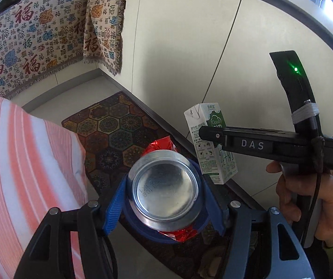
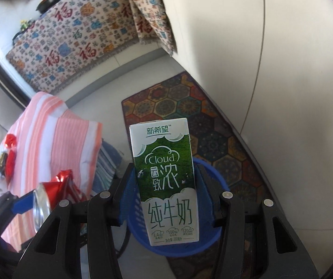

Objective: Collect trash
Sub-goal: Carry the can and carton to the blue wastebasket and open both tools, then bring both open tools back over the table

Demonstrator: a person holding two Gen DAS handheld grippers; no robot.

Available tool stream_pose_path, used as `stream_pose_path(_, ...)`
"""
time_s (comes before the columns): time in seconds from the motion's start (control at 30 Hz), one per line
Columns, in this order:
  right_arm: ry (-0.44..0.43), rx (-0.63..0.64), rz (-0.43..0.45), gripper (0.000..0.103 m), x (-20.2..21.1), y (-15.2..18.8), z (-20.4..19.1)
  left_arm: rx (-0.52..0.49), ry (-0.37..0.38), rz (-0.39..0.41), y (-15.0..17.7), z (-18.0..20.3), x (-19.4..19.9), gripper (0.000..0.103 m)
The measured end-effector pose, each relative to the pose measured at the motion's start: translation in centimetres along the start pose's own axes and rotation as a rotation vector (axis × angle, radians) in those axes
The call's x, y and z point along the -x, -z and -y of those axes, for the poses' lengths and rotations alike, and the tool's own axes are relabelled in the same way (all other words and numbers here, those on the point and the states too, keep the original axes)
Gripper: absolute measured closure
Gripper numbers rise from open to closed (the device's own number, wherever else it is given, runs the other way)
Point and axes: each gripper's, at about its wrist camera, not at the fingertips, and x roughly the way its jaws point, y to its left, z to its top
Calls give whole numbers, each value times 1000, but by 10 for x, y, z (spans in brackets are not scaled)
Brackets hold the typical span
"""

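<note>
Pale floor tiles run beneath both grippers, with a hexagon-patterned rug lying along the foot of a cream cabinet wall on the right and a fringed cloth printed with red characters draped over furniture at the far left. A pink-and-white striped cushion sits near on the left.

The left gripper is clamped on a crushed red drink can, its silver base facing the camera, blue pads pressed to either side. The right gripper grips an upright green-and-white milk carton by its two narrow sides. Both pieces of trash hang directly above a round blue wastebasket that stands partly on the rug; its rim shows behind each item (in the left wrist view only a sliver of it peeks out around the can).

The step in hand looks like the drop. To do it well, I would centre each item over the basket's opening before letting go, since the carton is tall and could tip over the rim if it is released off-centre. Lowering it closer to the rim first should help. Releasing one item at a time seems wise, so the can and carton do not knock each other aside, the two grippers being close together.
</note>
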Motion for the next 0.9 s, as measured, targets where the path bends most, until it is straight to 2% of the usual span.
stream_pose_path(0.17, -19, -21, -19, 49, -9, -1, 17, -1, 7, -20, 6, 8, -22, 39)
stream_pose_path(0.2, -28, -30, -23, 46, -11, -1, 20, 8, 11, -24, 7, 7, -28, 39)
stream_pose_path(0.23, -40, -42, -29, 39, -14, -2, 22, 17, 23, -30, 8, 7, -32, 35)
stream_pose_path(0.3, -36, -52, -34, 38, -15, -1, 24, 23, 40, -40, 7, 7, -40, 33)
stream_pose_path(0.43, -5, -46, 6, 35, -3, 0, 26, 10, -1, -36, 6, 8, -41, 33)
stream_pose_path(0.53, 29, -17, 68, 29, 11, 0, 21, 10, -8, 10, 10, 6, -18, 33)
stream_pose_path(0.7, 63, 74, 175, 27, 38, 5, -7, -2, -55, 89, 25, 2, 36, 33)
stream_pose_path(0.9, 9, 281, 277, 22, 65, 33, -82, 30, -155, 123, 72, -31, 111, 33)
